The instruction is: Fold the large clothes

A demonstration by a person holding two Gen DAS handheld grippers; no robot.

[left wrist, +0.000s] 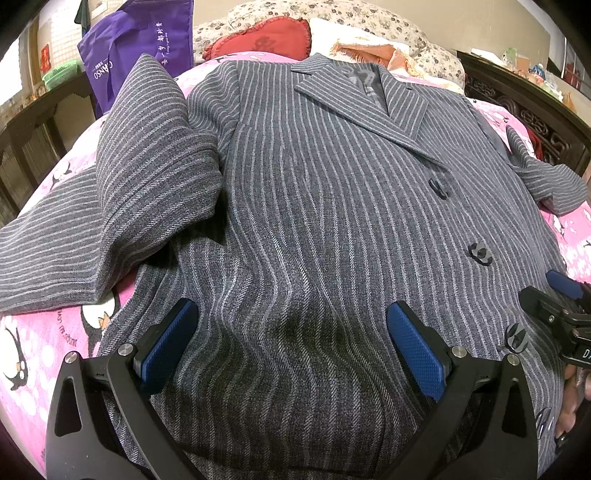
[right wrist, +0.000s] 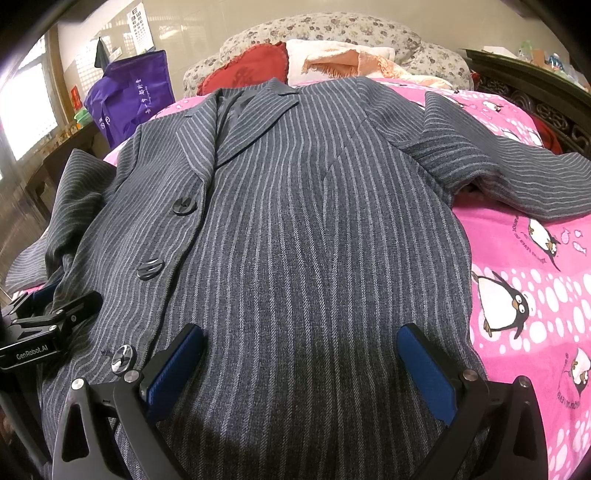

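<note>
A grey pinstriped jacket [left wrist: 314,206] [right wrist: 314,221] lies face up and buttoned on a pink penguin-print bedspread [left wrist: 33,354] [right wrist: 535,288], collar at the far end. Its left sleeve [left wrist: 110,206] is bunched and folded over; the other sleeve [right wrist: 517,173] stretches out to the right. My left gripper [left wrist: 291,347] hovers open over the jacket's lower left front, nothing between its blue pads [left wrist: 413,347]. My right gripper [right wrist: 301,365] stands open over the lower right front. Each gripper shows at the edge of the other's view: the right gripper [left wrist: 554,306], the left gripper [right wrist: 48,317].
At the bed's head lie a red heart-shaped cushion [left wrist: 262,38], a floral pillow [right wrist: 332,29] and a peach cloth [right wrist: 343,61]. A purple bag [left wrist: 140,48] stands at the far left. A dark carved bed frame [left wrist: 524,110] runs along the right. A person's fingers [left wrist: 574,402] show bottom right.
</note>
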